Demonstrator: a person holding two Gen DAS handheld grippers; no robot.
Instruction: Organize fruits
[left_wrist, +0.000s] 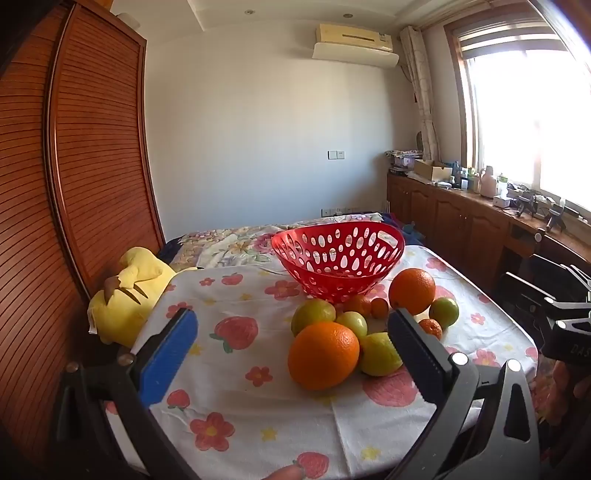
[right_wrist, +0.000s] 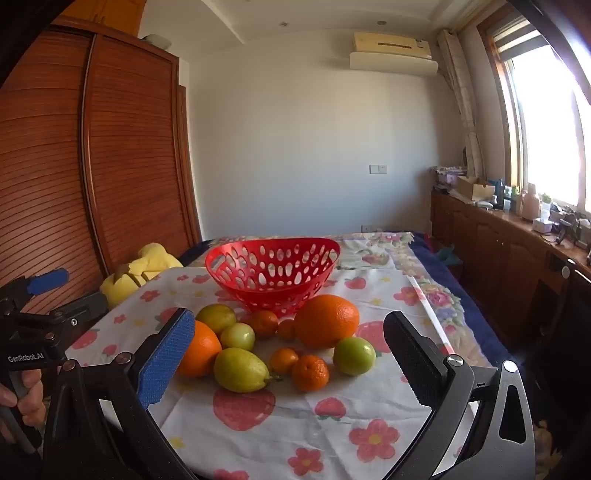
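Left gripper, right gripper: jaws wide, nothing held (fruits loose before empty red basket)

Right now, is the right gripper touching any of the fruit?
Apart. In the right wrist view the right gripper is wide open and short of the pile; its blue finger overlaps the near orange only in line of sight.

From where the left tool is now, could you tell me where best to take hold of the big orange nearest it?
Probably across the widest middle of the near orange, coming from the front, where its face is clear. A yellow-green fruit touches its right side, so that finger needs care. The left tool stands open.
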